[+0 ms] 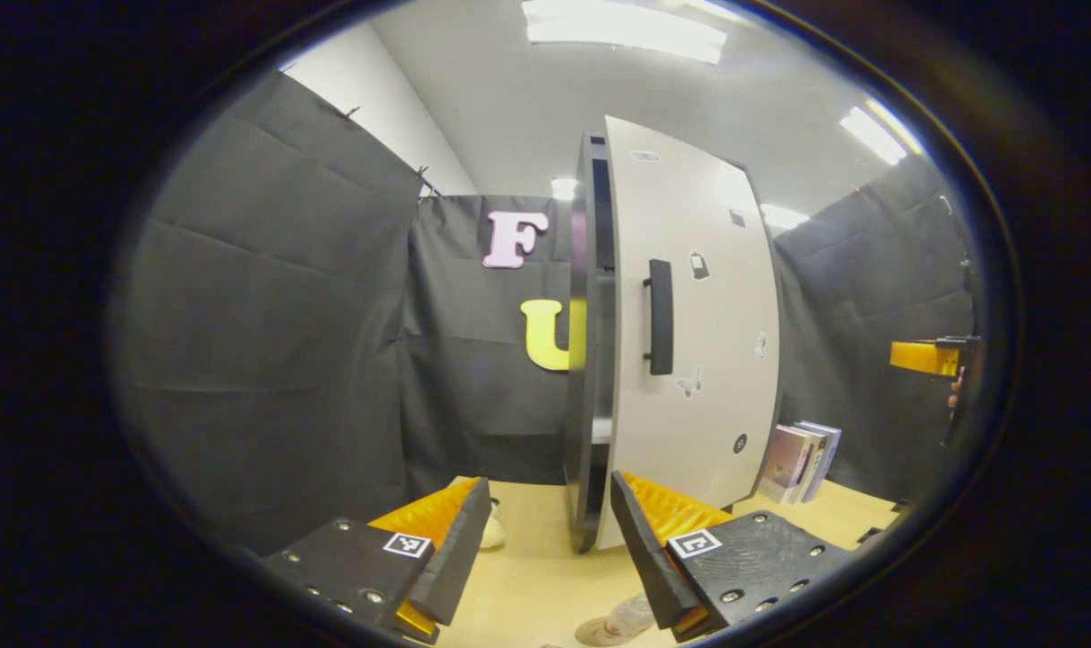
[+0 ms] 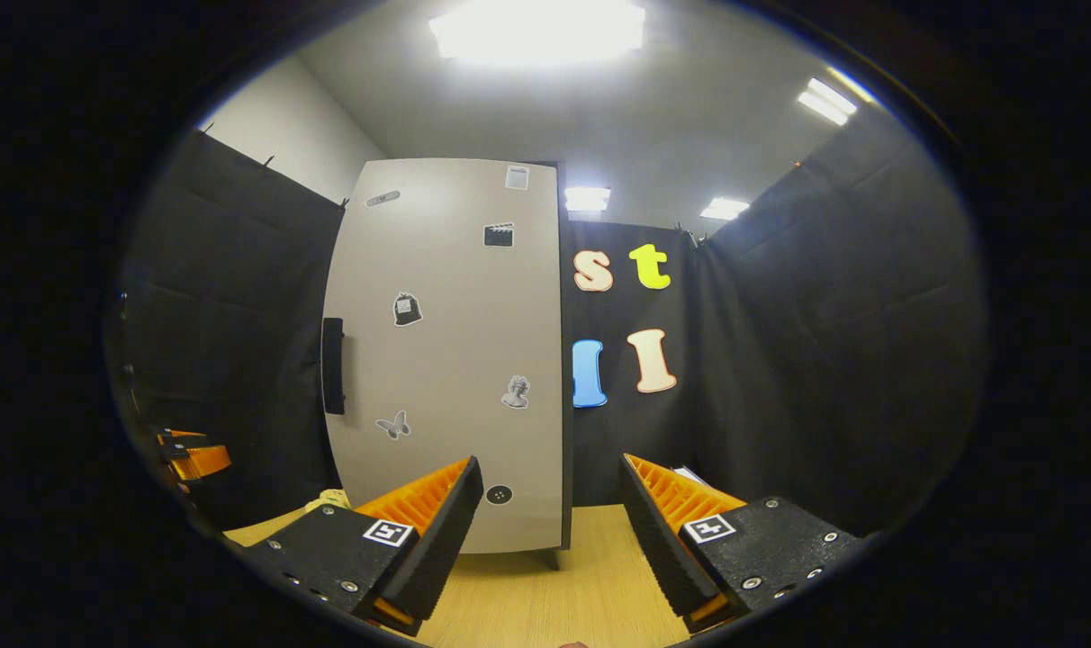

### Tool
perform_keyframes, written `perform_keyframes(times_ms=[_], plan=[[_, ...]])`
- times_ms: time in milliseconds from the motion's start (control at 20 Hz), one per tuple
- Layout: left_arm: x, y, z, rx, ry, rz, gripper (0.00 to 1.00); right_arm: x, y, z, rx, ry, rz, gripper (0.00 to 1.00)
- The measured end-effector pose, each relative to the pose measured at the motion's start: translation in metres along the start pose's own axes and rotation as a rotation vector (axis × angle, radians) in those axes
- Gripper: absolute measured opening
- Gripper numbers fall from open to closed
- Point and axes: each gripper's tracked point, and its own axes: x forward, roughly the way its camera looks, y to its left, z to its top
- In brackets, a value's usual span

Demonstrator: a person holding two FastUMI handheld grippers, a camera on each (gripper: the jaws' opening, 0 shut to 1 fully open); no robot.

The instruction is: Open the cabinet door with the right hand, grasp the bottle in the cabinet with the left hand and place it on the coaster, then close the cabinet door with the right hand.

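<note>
The cabinet [image 1: 587, 378] stands on the wooden table, its pale door [image 1: 698, 360] with a black handle [image 1: 659, 317] almost shut; a thin strip of the inside shows left of the door's edge. My left gripper [image 1: 550, 540] is open and empty, low in front of the cabinet. A clear bottle [image 1: 619, 619] shows at the bottom edge below its fingers, partly cut off; what it rests on I cannot tell. In the right gripper view the door [image 2: 455, 360] and its handle [image 2: 332, 364] face me. My right gripper [image 2: 550, 531] is open, apart from the door.
Several books [image 1: 802, 462] lean to the right of the cabinet. A small pale object [image 1: 493, 531] lies on the table [image 1: 536, 576] left of it. The right gripper [image 1: 933, 357] shows far right, the left gripper [image 2: 193, 457] far left. Black cloth walls close in all round.
</note>
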Motion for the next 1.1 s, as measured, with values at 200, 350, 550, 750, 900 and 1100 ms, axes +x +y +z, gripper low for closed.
perform_keyframes(times_ms=[200, 350, 550, 750, 900, 1100], plan=[[-0.001, -0.017, 0.001, -0.002, -0.003, -0.011, 0.84, -0.007, -0.014, -0.005, 0.001, 0.005, -0.008, 0.93], [-0.002, -0.025, 0.002, -0.001, -0.006, -0.010, 0.80, -0.010, -0.019, -0.012, 0.006, 0.012, -0.006, 0.93], [-0.003, -0.026, 0.003, 0.001, -0.011, 0.000, 0.83, -0.009, -0.021, -0.018, 0.011, 0.018, 0.002, 0.93], [-0.003, -0.022, 0.004, 0.001, -0.011, 0.013, 0.83, -0.006, -0.020, -0.017, 0.013, 0.013, 0.012, 0.93], [-0.001, -0.020, 0.001, 0.004, -0.012, 0.019, 0.80, -0.003, -0.019, -0.016, 0.010, 0.006, 0.013, 0.93], [0.002, -0.018, 0.000, 0.006, -0.013, 0.022, 0.83, -0.001, -0.018, -0.017, 0.013, 0.006, 0.012, 0.93]])
